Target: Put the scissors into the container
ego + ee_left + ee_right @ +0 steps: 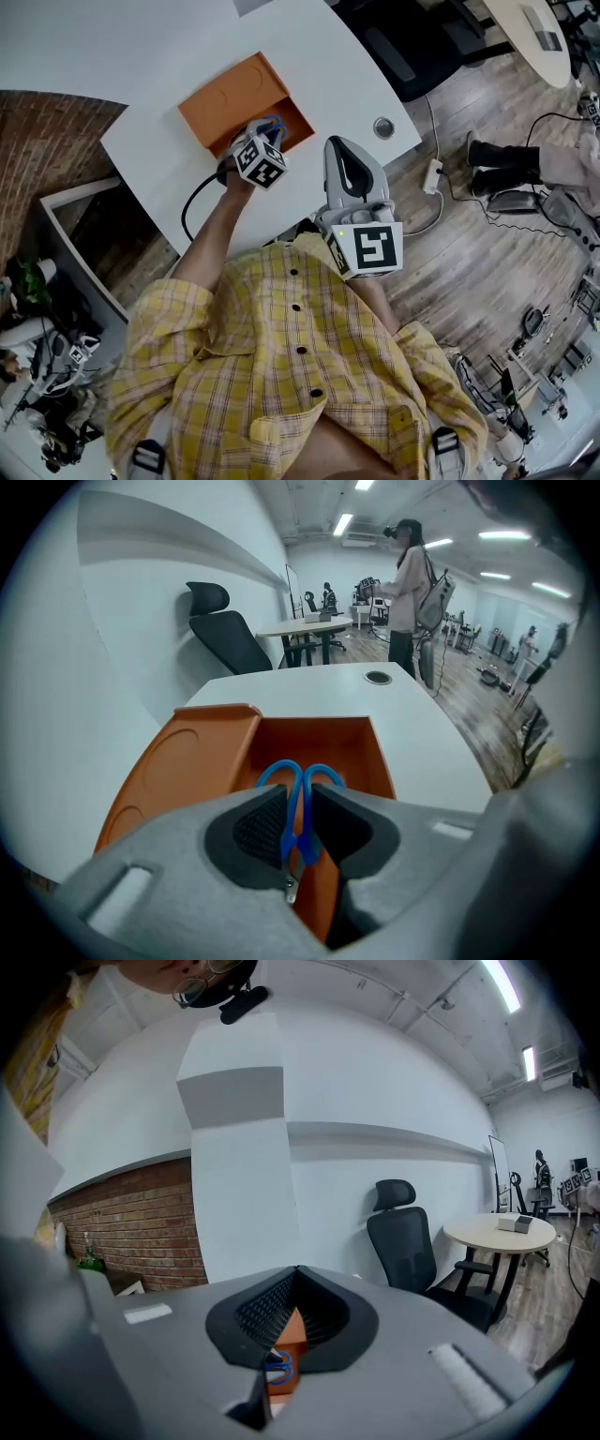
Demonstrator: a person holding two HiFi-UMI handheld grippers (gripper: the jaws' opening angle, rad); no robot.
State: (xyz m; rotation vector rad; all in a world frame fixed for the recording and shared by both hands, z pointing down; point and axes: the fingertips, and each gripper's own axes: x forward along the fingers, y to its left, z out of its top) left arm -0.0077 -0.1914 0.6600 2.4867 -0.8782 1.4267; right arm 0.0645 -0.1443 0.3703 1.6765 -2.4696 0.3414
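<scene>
My left gripper (298, 808) pinches the blue-handled scissors (300, 778) between its jaws, handles forward, over the open compartment of the orange container (323, 738) on the white table (375, 89). Further right, my right gripper (295, 1279) hangs near the table's edge, jaws pressed together on nothing.

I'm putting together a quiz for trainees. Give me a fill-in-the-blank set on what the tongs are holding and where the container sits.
1. The left tongs are shut on the ____.
2. That tool's handle loops are ____.
3. It is held over the open ____ container on the white table.
4. The right tongs are shut and hold ____.

Missing words: scissors; blue; orange; nothing.
</scene>
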